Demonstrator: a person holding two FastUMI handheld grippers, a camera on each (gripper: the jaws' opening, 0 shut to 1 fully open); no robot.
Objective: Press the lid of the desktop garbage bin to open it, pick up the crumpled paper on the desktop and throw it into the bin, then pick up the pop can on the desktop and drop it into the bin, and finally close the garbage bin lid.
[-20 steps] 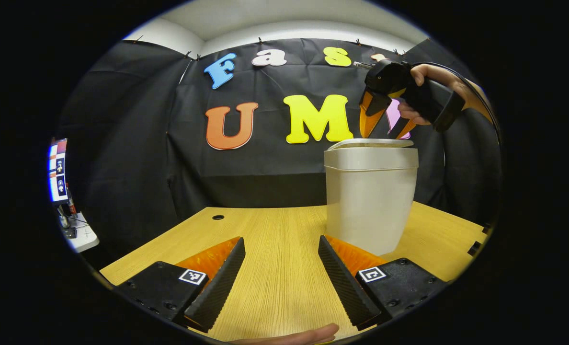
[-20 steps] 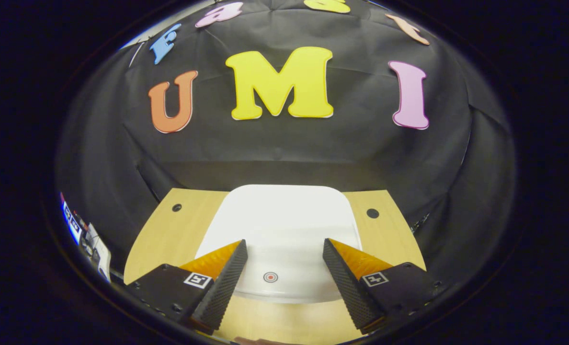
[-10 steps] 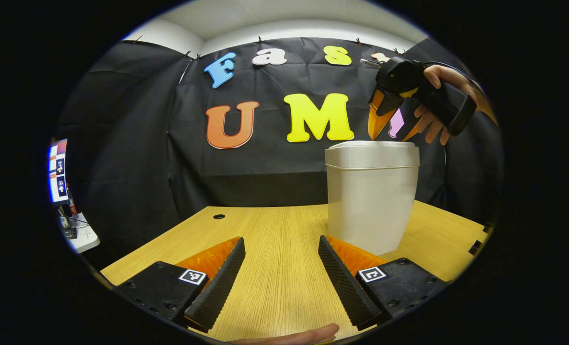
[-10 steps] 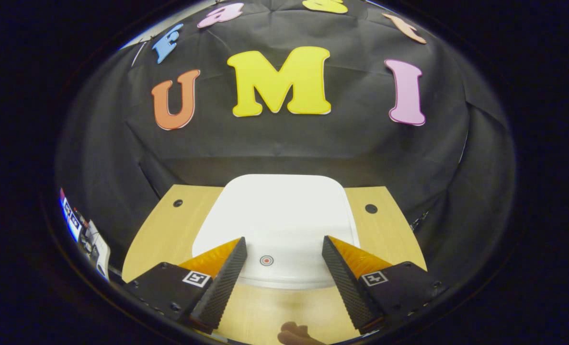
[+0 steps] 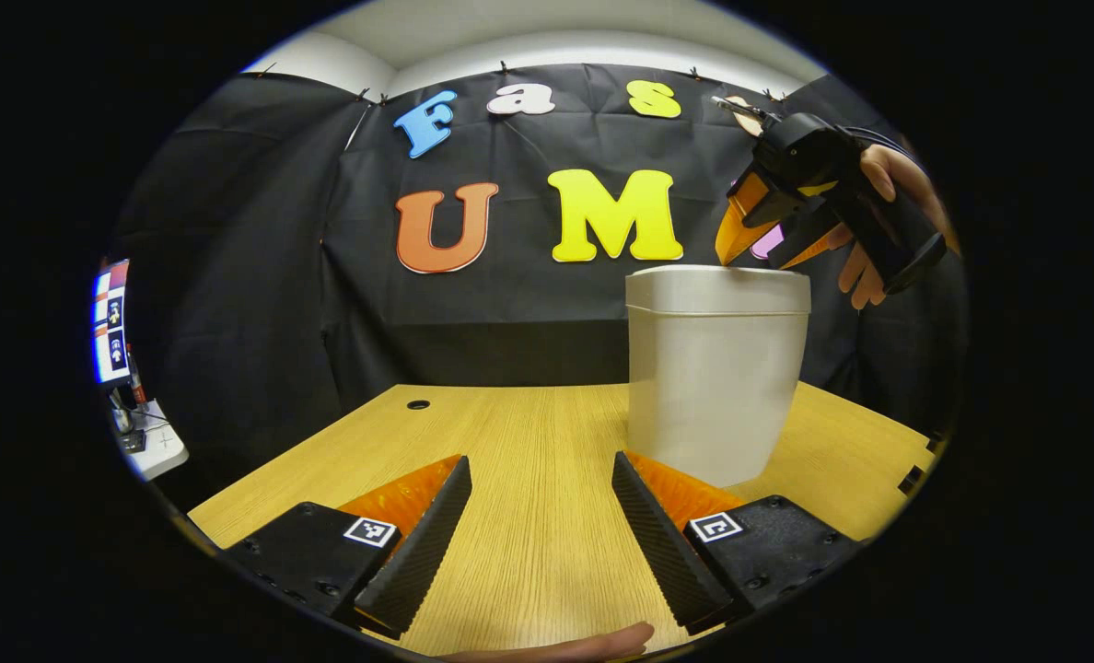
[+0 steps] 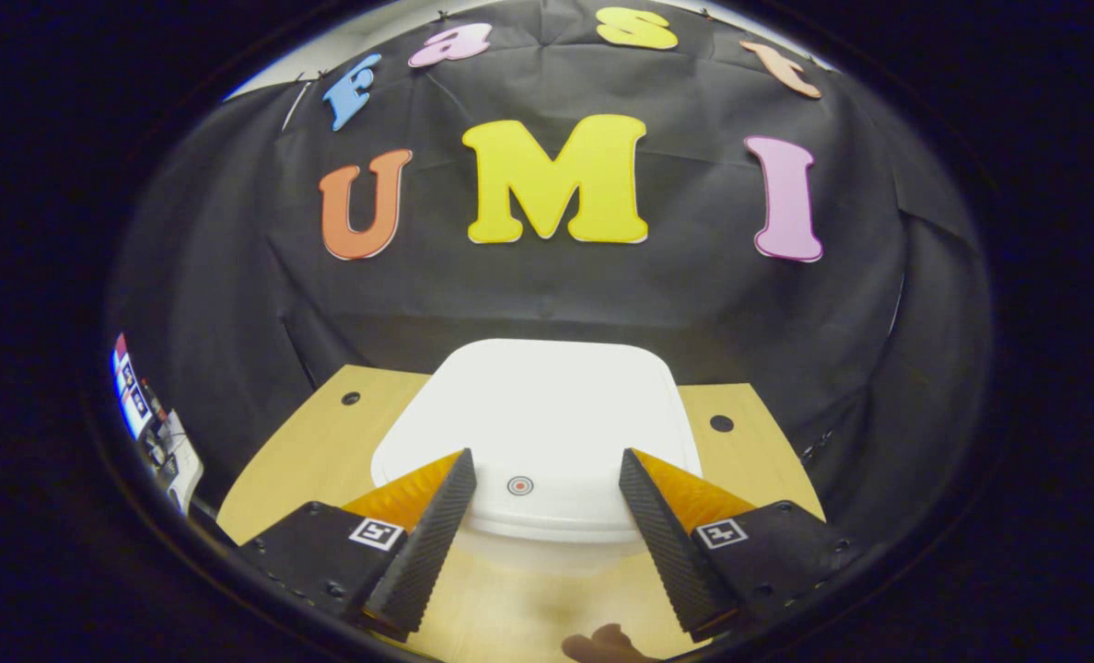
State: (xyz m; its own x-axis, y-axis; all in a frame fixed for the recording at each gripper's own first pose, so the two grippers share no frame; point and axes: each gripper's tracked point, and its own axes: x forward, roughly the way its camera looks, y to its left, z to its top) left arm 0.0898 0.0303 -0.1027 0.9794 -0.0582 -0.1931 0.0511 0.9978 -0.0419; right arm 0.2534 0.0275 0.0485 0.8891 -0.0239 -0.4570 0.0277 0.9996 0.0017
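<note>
Left gripper view: the left gripper (image 5: 538, 525) hangs released over the light wooden table (image 5: 529, 442); the white plastic bin (image 5: 713, 368), lid down, stands far right, the right gripper (image 5: 759, 253) spread above it.

Right gripper view: its own fingers gape over the bin's white lid (image 6: 538, 414).

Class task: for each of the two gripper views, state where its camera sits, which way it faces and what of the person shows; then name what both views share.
Left gripper view: low over the wooden table, level toward the bin; left gripper open in the foreground, right gripper in a hand above the lid.
Right gripper view: above the bin, tilted down at its lid and round button; right gripper open.
Shared: bin, table, booth wall.
</note>
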